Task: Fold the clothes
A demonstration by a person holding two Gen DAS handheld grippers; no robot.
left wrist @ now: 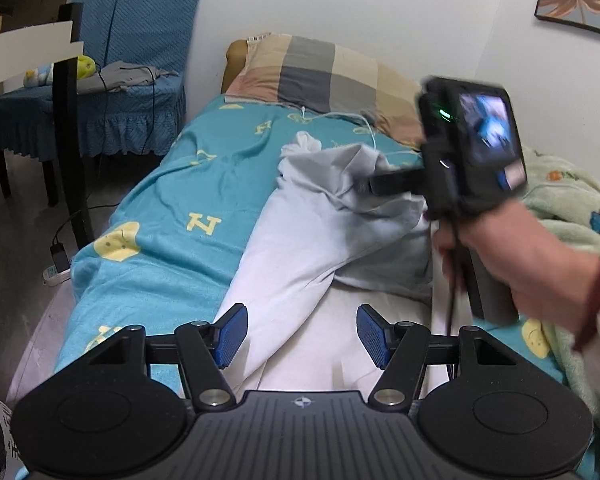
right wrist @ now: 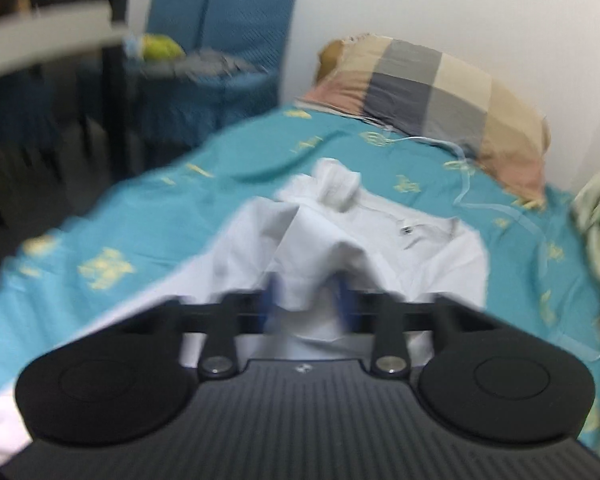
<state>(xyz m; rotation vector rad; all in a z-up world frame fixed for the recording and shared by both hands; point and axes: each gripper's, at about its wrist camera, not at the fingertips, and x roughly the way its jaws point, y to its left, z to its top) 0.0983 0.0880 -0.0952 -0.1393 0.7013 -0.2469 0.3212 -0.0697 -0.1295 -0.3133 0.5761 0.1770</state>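
Left gripper: the black hand-held left gripper (left wrist: 302, 336) with blue ribbed pads hovers over the near end of the bed, its jaws spread wide and holding nothing; white cloth lies beneath and between them, whether touching cannot be told.

Right gripper: the black hand-held right gripper (right wrist: 306, 298), blurred in its own view, is clenched on a raised fold of the garment; seen from the left wrist camera it sits ahead and to the right of the left gripper (left wrist: 364, 188), held by a person's hand (left wrist: 512, 256).

Garment: a white, wrinkled cotton garment with a small metal snap (right wrist: 380, 248) lies spread on the bed directly ahead of the right gripper, one bunch lifted into its jaws; from the left gripper it stretches forward and rightward (left wrist: 300, 232).

Bedding: a turquoise sheet printed with yellow letters and faces (left wrist: 172, 184) covers the bed, left of and beyond both grippers.

Pillow: a checked pillow in tan, grey and pink (left wrist: 320, 76) rests at the far end, against the white wall.

Blanket: a pale green fleece blanket (left wrist: 572, 200) is heaped at the far right.

Chair: a chair in a blue skirted cover (left wrist: 112, 80) stands far left, carrying grey cloth and a yellow soft toy.
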